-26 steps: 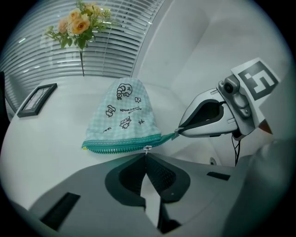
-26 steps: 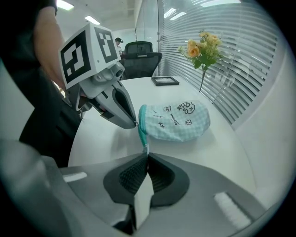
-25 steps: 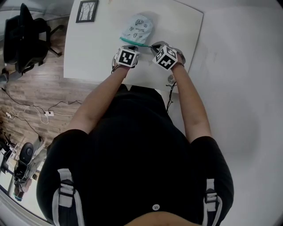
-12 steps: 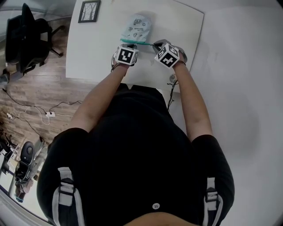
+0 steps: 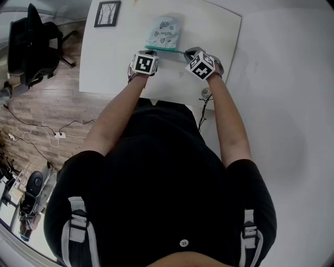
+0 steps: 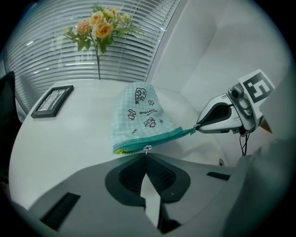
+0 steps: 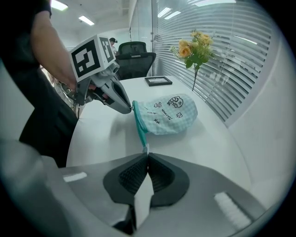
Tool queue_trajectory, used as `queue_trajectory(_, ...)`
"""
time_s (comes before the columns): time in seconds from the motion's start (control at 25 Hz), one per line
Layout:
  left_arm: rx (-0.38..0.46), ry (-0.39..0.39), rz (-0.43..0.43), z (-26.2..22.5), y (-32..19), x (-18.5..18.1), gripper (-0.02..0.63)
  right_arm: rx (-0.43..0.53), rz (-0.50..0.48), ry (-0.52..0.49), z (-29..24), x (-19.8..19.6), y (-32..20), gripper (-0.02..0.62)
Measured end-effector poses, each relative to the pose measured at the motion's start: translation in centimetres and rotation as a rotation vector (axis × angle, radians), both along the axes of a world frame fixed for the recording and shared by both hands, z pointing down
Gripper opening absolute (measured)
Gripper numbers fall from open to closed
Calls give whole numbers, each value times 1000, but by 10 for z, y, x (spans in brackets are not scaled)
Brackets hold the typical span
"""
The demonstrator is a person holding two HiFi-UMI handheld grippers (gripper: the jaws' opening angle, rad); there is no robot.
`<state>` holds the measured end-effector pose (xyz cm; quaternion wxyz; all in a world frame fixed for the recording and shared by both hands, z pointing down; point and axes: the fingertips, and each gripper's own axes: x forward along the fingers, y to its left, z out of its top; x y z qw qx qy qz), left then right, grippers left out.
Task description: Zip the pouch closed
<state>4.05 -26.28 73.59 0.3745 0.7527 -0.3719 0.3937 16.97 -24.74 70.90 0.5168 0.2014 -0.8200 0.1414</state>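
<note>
A light blue checked pouch (image 5: 164, 32) with cartoon prints lies on the white table (image 5: 112, 62), its teal zipper edge (image 6: 152, 139) facing me. My left gripper (image 5: 147, 51) is shut on the small metal zipper pull (image 6: 147, 148) near the pouch's left end. My right gripper (image 5: 184, 52) is shut on the fabric tab at the zipper's right end (image 7: 145, 147). The zipper band is stretched straight between the two grippers. In the left gripper view the right gripper (image 6: 198, 127) pinches the pouch corner; in the right gripper view the left gripper (image 7: 131, 110) sits at the far corner.
A black picture frame (image 5: 107, 13) lies at the table's far left, and a vase of flowers (image 6: 98, 28) stands by the window blinds. A black office chair (image 5: 28, 44) is on the wooden floor to the left. A cable (image 5: 204, 99) hangs off the table's near edge.
My left gripper has slid left along the zipper edge, away from the right gripper, so the gap between the two has widened. The right gripper has kept its hold.
</note>
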Motion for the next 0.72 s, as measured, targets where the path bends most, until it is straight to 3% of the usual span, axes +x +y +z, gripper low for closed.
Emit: queue_trajectory(0.72,12,-19,-26,6,-6,-22,9,-20,33,13,3,11,5,11)
